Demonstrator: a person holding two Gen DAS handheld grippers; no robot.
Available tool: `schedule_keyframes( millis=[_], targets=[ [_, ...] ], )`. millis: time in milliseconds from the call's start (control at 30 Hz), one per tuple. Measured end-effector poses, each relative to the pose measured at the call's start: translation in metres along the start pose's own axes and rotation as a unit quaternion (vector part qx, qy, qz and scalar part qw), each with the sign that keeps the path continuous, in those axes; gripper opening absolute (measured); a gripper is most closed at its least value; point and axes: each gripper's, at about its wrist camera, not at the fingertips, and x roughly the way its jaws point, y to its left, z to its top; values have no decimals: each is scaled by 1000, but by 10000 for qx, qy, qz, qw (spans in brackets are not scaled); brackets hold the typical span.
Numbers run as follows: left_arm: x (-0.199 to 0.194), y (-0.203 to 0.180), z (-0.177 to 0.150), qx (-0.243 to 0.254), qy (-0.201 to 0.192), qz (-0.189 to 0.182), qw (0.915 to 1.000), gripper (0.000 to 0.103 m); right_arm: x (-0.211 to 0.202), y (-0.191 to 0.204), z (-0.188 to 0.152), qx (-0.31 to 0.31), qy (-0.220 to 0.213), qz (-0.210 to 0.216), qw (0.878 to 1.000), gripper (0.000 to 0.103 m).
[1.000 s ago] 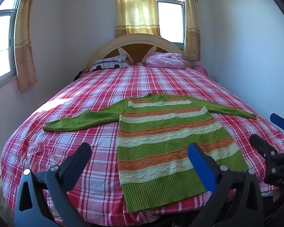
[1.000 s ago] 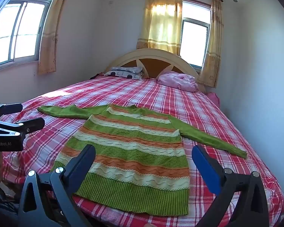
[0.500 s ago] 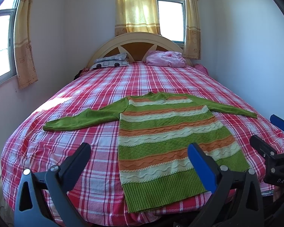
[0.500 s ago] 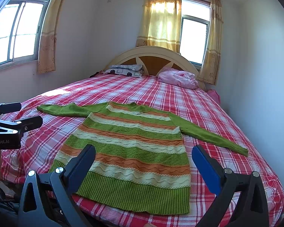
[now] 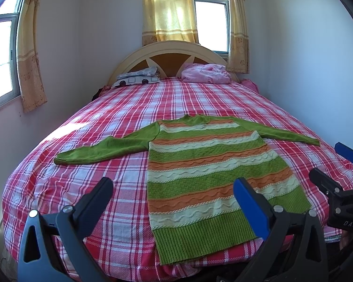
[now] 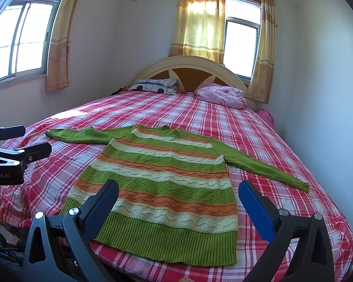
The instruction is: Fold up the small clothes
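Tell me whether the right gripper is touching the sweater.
Apart. The right wrist view shows the right gripper open, hanging above the sweater hem with nothing clamped between its fingers.

Bare bed [image 5: 120,108] lying open around the spread sweater [image 5: 207,171]; pillows [image 5: 138,78] sitting well apart at the headboard [image 5: 169,49], blocking nothing

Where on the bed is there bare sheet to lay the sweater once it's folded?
Widest free patch: plaid sheet between the sweater's collar and the pillows. Another lies below the left sleeve, beside the body. A narrower strip runs past the right sleeve toward the wall. The foot edge is crowded: hem, left tool, right tool.
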Motion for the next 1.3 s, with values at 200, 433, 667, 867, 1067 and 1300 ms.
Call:
schedule_keyframes(
  millis=[200, 433, 667, 867, 1067, 1300],
  targets=[
    [-1, -1, 0, 34, -26, 13, 10000, 103, 0, 0, 0, -1, 12, 6, 10000, 102],
    [-1, -1, -1, 29, -27, 19, 10000, 103, 0, 1, -1, -3, 23, 15, 10000, 102],
    [0, -1, 0, 45, -27, 36, 10000, 103, 0, 1, -2, -1, 41, 21, 10000, 102],
    [0, 0, 0, 57, -20, 37, 10000, 103, 3, 0, -3, -1, 75, 30, 10000, 102],
    [1, 0, 1, 83, -18, 42, 10000, 103, 5, 0, -3, -4, 105, 40, 9999, 102],
    [3, 0, -1, 120, 16, 52, 9999, 103, 8, 0, -4, 21, 167, 31, 9999, 102]
  ],
)
